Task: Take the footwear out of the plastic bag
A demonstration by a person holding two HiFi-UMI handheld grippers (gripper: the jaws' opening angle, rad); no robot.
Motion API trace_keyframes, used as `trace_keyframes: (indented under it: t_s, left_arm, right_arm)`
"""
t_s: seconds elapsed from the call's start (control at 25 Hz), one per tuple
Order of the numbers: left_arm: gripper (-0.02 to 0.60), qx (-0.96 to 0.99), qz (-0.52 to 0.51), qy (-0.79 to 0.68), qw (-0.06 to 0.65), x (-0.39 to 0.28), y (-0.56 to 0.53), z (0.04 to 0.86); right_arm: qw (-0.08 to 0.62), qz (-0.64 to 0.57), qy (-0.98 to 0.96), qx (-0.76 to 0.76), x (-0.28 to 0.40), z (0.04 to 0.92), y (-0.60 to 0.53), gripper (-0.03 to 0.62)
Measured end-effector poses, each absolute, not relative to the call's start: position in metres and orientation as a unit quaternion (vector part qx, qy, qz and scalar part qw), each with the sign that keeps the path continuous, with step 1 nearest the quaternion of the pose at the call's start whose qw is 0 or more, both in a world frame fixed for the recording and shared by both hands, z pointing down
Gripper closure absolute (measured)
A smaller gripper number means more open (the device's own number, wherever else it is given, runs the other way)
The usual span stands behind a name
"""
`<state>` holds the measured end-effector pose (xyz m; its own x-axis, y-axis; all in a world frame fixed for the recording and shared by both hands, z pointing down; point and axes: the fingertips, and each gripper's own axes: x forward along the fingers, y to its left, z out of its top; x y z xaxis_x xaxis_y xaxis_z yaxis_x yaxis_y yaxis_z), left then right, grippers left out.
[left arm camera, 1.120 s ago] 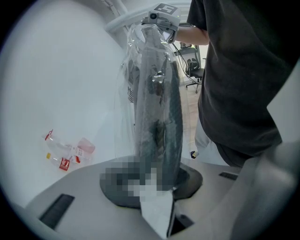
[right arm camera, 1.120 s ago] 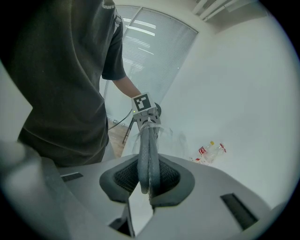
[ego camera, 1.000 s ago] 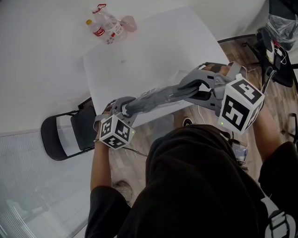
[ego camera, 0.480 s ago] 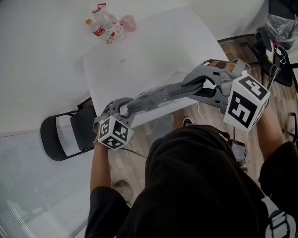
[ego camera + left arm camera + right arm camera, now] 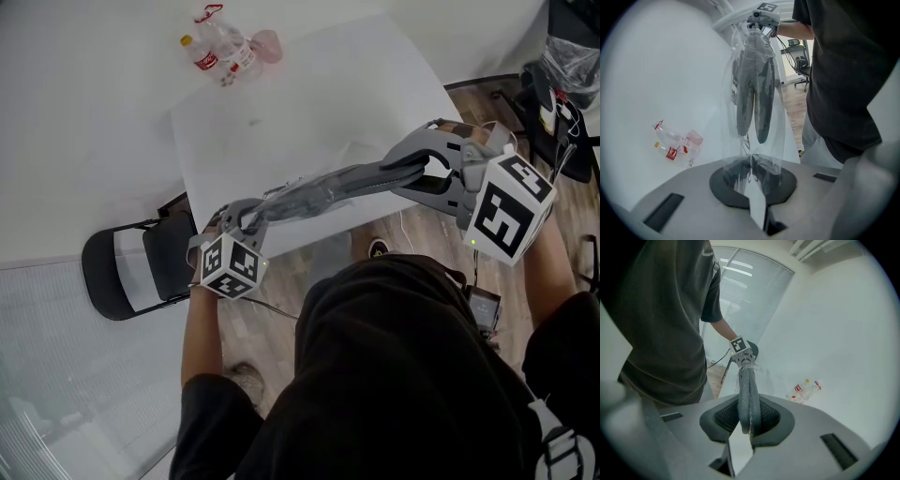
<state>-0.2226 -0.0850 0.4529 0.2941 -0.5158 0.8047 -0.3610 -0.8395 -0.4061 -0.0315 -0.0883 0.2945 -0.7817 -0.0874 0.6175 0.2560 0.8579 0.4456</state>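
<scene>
A pair of flat grey footwear (image 5: 328, 187) is held out level above the table's near edge, between my two grippers. A clear plastic bag (image 5: 281, 199) sleeves its left part. My left gripper (image 5: 249, 217) is shut on the bag's loose end (image 5: 751, 164); in the left gripper view the footwear (image 5: 754, 93) hangs beyond it inside the clear film. My right gripper (image 5: 412, 169) is shut on the footwear's other end, and the grey soles (image 5: 749, 394) sit pressed between its pads (image 5: 729, 416). The left gripper (image 5: 740, 350) shows at the far end in the right gripper view.
The white table (image 5: 309, 84) lies under the grippers. Crumpled plastic bottles (image 5: 225, 52) lie at its far edge. A black folding chair (image 5: 131, 272) stands to the left on the wooden floor. An office chair with a bag (image 5: 562, 66) stands at the right.
My right gripper has drawn to the right with the footwear, stretching the bundle out longer. The left gripper has stayed about where it was.
</scene>
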Motion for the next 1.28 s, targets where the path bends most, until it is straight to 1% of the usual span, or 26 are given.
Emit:
trace_keyframes:
  t_s: [0.32, 1.28]
  left_arm:
    - [0.554, -0.797, -0.528, 0.287, 0.065, -0.233, -0.084, 0.461]
    - [0.554, -0.797, -0.53, 0.287, 0.049, -0.233, -0.089, 0.477]
  right_arm:
    - [0.321, -0.261, -0.909, -0.041, -0.026, 0.294, -0.092, 0.519]
    - [0.329, -0.26, -0.907, -0.036, -0.016, 0.305, -0.097, 0.517]
